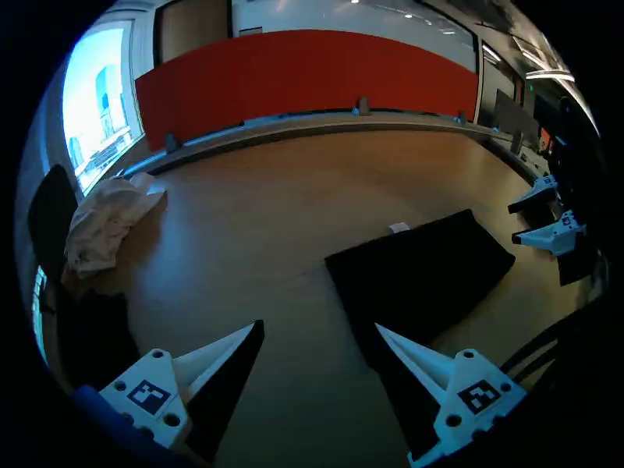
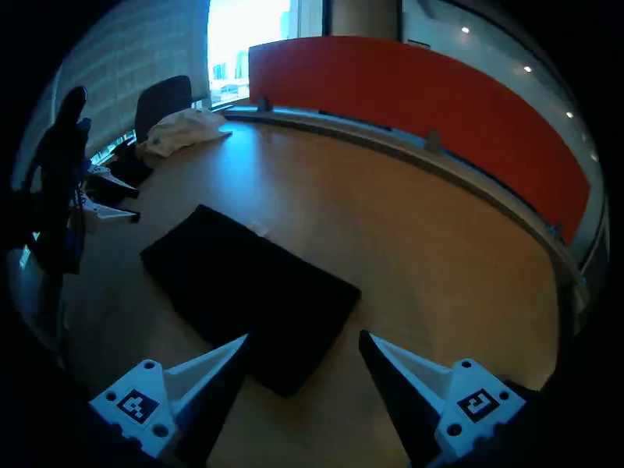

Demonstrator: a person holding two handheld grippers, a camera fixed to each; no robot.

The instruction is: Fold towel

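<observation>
Fingers of your left gripper (image 1: 318, 326) stand wide apart with nothing between them, and those of your right gripper (image 2: 303, 335) are spread just as wide and just as empty. Just ahead of both, the black cloth towel (image 2: 249, 296) lies flat on the wooden tabletop (image 2: 437, 257) as a compact, tidy rectangle. By its neat edges, you seem to have the folding largely done. At most one more halving looks left. Farther off, a crumpled cream cloth (image 2: 183, 129) sits near the tabletop's far edge, before the long red partition panel (image 2: 437, 109).
</observation>
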